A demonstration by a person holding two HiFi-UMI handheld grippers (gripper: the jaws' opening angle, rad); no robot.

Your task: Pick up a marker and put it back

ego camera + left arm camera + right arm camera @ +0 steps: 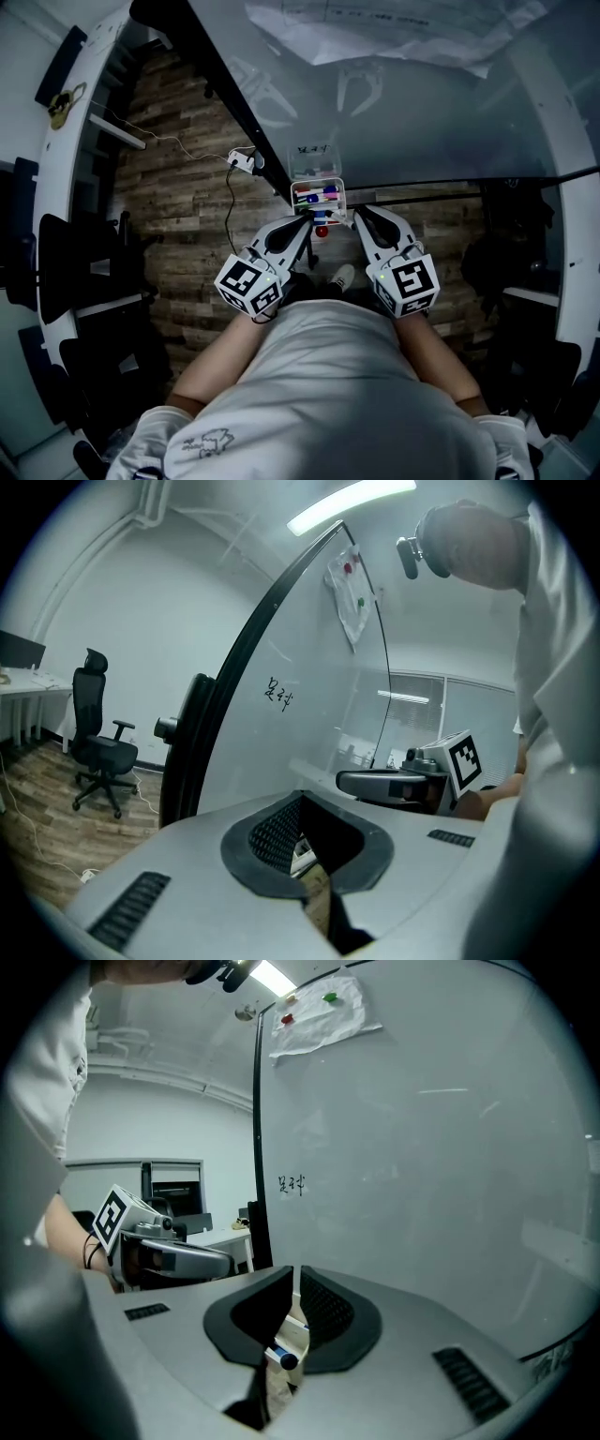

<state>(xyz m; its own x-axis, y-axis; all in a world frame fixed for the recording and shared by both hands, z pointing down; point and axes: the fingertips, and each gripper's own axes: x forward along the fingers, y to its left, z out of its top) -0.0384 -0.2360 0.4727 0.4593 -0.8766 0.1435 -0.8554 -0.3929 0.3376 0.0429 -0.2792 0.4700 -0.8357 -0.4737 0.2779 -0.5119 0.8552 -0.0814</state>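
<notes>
A small white tray point(318, 197) fixed to the whiteboard's lower edge holds several markers point(319, 196), blue, red and green among them. My left gripper point(307, 222) is shut just below the tray's left corner, with nothing in it. The right gripper point(357, 217) is shut beside the tray's right side, also with nothing held. In the right gripper view, the slit between the jaws point(295, 1277) shows the tray and a blue marker end point(287, 1361) beyond them. The left gripper view point(302, 803) shows only a sliver of white through its closed jaws.
The glassy whiteboard point(403, 112) fills the upper right, with small writing point(312, 149) above the tray and a paper sheet point(394, 28) pinned higher up. A red round thing point(322, 231) sits under the tray. A cable and plug point(242, 159) lie on the wood floor; office chairs point(98, 747) stand at left.
</notes>
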